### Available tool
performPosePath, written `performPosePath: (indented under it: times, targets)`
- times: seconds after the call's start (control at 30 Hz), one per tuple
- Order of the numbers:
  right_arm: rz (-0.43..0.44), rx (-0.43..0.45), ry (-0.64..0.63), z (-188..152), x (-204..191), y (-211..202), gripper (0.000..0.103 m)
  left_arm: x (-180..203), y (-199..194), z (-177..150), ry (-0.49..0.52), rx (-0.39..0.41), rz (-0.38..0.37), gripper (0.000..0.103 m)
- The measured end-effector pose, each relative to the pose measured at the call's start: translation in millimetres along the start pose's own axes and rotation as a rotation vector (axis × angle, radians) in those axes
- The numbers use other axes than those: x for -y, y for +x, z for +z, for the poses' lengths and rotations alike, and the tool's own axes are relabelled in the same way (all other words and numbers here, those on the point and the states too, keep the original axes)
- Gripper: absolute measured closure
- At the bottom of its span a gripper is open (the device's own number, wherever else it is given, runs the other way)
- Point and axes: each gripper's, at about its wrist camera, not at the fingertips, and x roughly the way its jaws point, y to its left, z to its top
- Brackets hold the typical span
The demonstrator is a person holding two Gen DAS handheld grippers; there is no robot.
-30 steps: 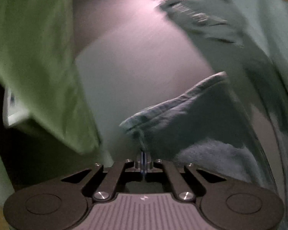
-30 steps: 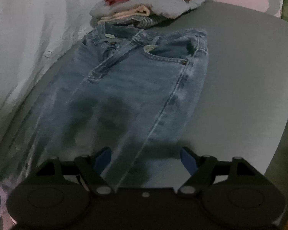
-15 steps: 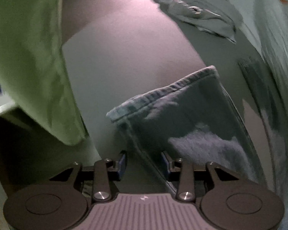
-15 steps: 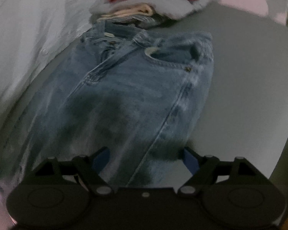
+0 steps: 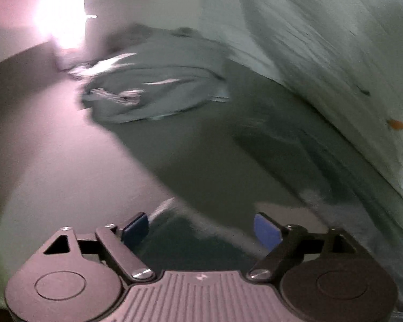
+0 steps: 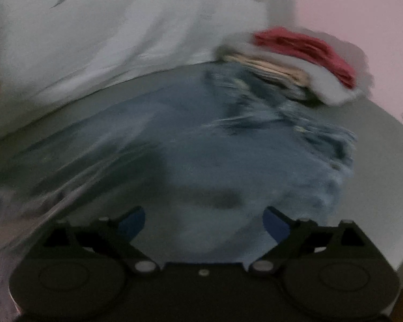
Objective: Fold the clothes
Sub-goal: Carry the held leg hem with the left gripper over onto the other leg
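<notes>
I see both my left gripper point(image 5: 201, 226) and right gripper point(image 6: 204, 221) spread wide, gripping nothing, above the jeans point(image 6: 215, 161).

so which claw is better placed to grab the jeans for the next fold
Probably the right claw: it is open, directly over the jeans. The left claw, also open, faces mostly bare table, with only blurred dark fabric near it.

Probably a bedroom at home, though both views are blurred: jeans point(image 6: 228, 161) lie on a grey sheet point(image 6: 376, 161), a stack of folded clothes point(image 6: 295, 61) beside them, with a white sheet point(image 6: 121, 40) behind.
</notes>
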Motion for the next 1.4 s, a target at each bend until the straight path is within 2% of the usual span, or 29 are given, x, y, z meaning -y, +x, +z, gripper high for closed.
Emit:
performPosePath:
  times: [0.1,0.2,0.27,0.37,0.47,0.57,0.63,0.67,0.7,0.73,0.77,0.8,0.9,0.93,1.0,1.13,1.2,1.23,1.3,1.37,1.4]
  targets:
    - [0.06,-0.007,-0.078,-8,-41,-2,0.001,19,32,18,0.072,-0.042,-0.072,0.007]
    - [0.15,-0.013,-0.123,-17,-76,1,0.0,34,63,35,0.131,-0.079,-0.125,0.006]
    - [0.163,-0.031,-0.122,-20,-92,8,0.0,36,83,46,0.136,-0.096,-0.148,0.006]
    - [0.115,-0.053,-0.093,-24,-108,27,0.0,40,112,62,0.102,-0.122,-0.188,0.005]
    - [0.014,-0.091,-0.07,-26,-119,49,0.0,43,140,77,0.066,-0.148,-0.228,0.005]
    - [-0.003,-0.057,-0.027,-28,-118,58,0.0,46,168,93,0.031,-0.173,-0.269,0.005]
    - [-0.007,-0.057,-0.034,-27,-118,60,0.0,49,173,96,-0.012,-0.142,-0.273,0.006]
    - [-0.008,-0.058,-0.034,-27,-118,61,0.0,52,173,97,-0.03,-0.114,-0.296,0.023]
    - [-0.006,-0.055,-0.037,-27,-117,61,0.0,56,174,97,-0.041,-0.113,-0.277,0.049]
    - [-0.002,-0.05,-0.041,-27,-116,60,0.0,61,174,97,-0.052,-0.114,-0.255,0.061]
    - [0.003,-0.044,-0.044,-28,-115,61,0.0,65,172,96,-0.053,-0.103,-0.202,0.088]
    - [0.007,-0.039,-0.046,-28,-115,61,0.0,66,166,96,-0.061,-0.09,-0.186,0.097]
    - [0.016,-0.029,-0.056,-28,-115,63,0.0,55,147,95,-0.102,-0.065,-0.148,0.097]
    - [0.019,-0.028,-0.059,-28,-115,64,0.0,49,146,94,-0.108,-0.064,-0.111,0.097]
    - [0.026,-0.022,-0.064,-28,-115,64,0.0,38,156,87,-0.067,-0.055,0.017,0.098]
    - [0.042,0.003,-0.074,-30,-113,65,0.0,15,154,90,-0.121,-0.067,-0.033,0.097]
    - [0.05,0.005,-0.078,-30,-113,64,0.0,13,139,91,-0.131,-0.042,-0.062,0.085]
    - [0.057,0.007,-0.083,-31,-112,64,0.0,14,131,91,-0.122,-0.026,-0.08,0.083]
    - [0.079,0.002,-0.097,-30,-110,63,0.0,22,111,85,-0.084,-0.007,-0.098,0.07]
    - [0.111,-0.015,-0.114,-28,-105,62,0.0,31,92,70,-0.047,-0.015,-0.124,0.06]
    - [0.129,-0.026,-0.118,-26,-103,63,0.0,34,85,62,-0.035,-0.025,-0.143,0.059]
